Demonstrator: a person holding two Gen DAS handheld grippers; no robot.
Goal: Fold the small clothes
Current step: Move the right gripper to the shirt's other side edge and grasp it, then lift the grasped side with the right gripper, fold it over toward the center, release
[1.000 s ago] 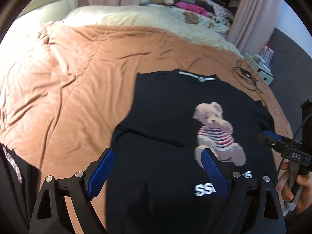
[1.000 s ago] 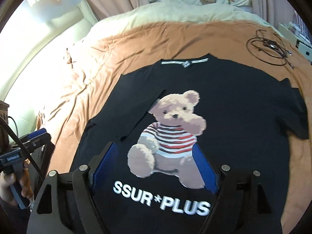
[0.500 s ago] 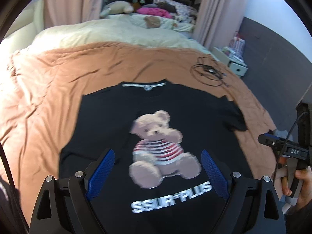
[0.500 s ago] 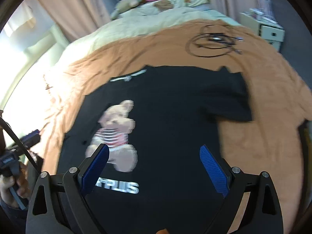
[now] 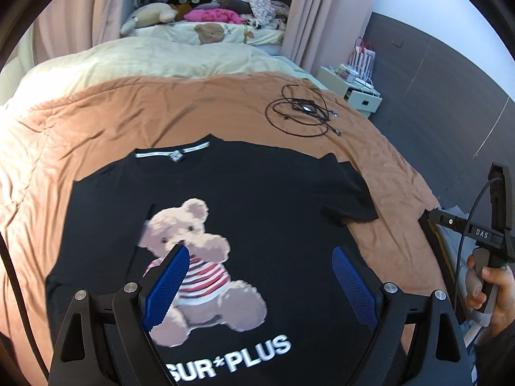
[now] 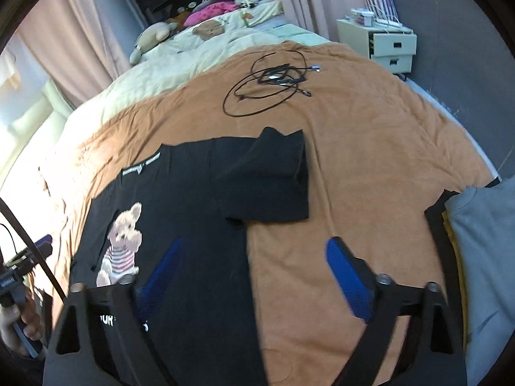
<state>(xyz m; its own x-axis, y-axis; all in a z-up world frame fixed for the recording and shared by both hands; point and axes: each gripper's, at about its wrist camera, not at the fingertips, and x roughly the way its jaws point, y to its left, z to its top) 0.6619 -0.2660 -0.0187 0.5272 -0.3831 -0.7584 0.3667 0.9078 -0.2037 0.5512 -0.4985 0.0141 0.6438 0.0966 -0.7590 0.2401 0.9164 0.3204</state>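
Now my right claw (image 6: 254, 276), empty and closing, straddles the shirt's (image 6: 193, 212) side edge; sleeve (image 6: 273, 186) at twelve o'clock. Left claw (image 5: 257, 286) gapes empty.

1. "SUR*PLUS" in white capitals stands on the black T-shirt (image 5: 257, 199), below its bear print, just ahead of the left gripper (image 5: 260, 276); the first letter is hidden.
2. "DAS" in white stands on the right gripper (image 5: 486, 234), off to the left gripper's right.
3. The collar label's print is too small to read.

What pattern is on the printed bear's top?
Red and white horizontal stripes on the bear print of the black T-shirt, clearest in the left wrist view.
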